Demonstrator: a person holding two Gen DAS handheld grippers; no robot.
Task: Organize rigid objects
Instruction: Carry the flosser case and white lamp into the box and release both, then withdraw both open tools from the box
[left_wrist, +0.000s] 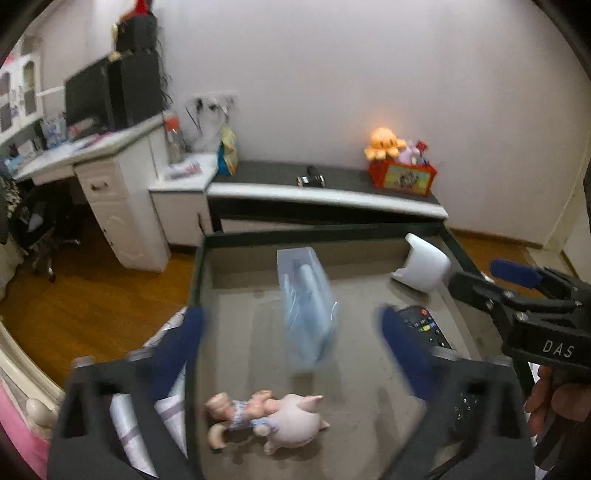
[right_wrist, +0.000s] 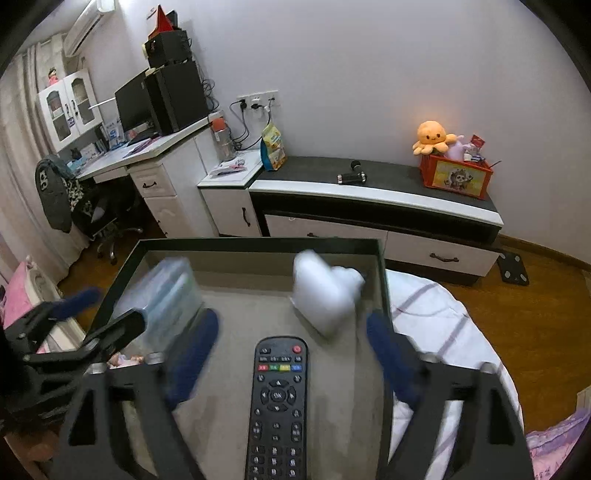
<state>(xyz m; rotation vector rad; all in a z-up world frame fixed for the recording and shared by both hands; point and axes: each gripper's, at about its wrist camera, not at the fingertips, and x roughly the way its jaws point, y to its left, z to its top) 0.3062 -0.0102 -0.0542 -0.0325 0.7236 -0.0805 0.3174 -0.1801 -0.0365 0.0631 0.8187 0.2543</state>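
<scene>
Bedroom, dark-rimmed shallow tray on bed | black plastic remote control lies lengthwise straight ahead between right claw fingers, wide, empty | left claw wide, empty, farther off beside translucent blue box

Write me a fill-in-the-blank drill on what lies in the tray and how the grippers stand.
1. Between the right gripper's open fingers lies a black ____.
2. The left gripper stands ____, with nothing gripped.
3. In the left wrist view, the doll lies against a pink toy ____.
4. The tray's far right corner holds a ____ object, blurred.

Missing words: remote; open; pig; white
</scene>
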